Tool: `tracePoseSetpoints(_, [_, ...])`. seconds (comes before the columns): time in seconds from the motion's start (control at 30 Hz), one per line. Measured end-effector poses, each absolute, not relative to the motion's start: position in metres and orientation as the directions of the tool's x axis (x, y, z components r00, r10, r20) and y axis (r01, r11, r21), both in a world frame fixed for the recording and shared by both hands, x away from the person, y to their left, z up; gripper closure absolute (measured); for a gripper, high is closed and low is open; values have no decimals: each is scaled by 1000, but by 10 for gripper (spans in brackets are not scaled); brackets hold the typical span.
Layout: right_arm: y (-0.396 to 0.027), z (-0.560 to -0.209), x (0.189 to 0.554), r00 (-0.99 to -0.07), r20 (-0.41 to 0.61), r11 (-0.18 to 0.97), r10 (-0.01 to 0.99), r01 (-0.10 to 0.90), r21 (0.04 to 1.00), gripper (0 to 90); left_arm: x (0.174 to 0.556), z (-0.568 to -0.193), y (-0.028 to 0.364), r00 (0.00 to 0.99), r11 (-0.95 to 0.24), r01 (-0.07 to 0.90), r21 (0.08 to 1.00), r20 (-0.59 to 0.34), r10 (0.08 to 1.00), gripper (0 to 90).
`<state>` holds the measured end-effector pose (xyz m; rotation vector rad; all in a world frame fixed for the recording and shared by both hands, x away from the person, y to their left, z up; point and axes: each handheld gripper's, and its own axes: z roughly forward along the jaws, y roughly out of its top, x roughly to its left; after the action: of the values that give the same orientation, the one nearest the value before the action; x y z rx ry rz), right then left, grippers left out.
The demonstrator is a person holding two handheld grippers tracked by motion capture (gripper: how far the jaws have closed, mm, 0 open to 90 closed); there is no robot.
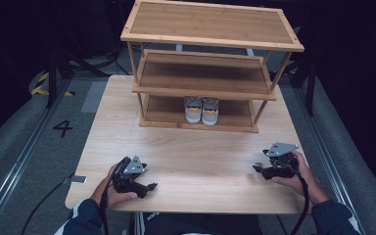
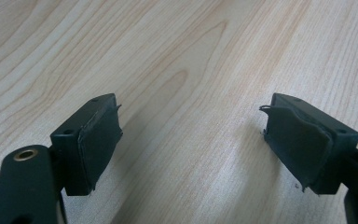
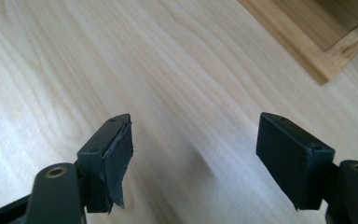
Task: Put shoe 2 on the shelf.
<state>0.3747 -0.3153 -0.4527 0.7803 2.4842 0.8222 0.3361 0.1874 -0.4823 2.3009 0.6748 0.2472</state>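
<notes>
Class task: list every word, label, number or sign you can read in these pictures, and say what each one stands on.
"4": a black numeral on the grey floor, left of the table.
Yellow and black striped hazard marking, no words, on the floor farther back on the left.
A line of small white print at the table's near edge: too small and blurred to read.
The shoes on the rack's bottom shelf show no readable brand.

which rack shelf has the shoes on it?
The bottom shelf of the bamboo rack: a pair of grey-and-yellow shoes sits on it, near its middle. The middle shelf and top shelf are bare.
</notes>
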Motion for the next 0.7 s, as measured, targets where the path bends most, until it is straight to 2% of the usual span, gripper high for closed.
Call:
tracePoseSetpoints(0.33, [-345,-465,357,-760,-142,635,634,406,658,265,336,-482,187,844,-607,398,688,-16,535,182])
tracePoseSetpoints(0.7, [-378,-480,342,-726,-49,533,686,455,714,259,336,-482,187,844,-607,398,688,-16,536,182])
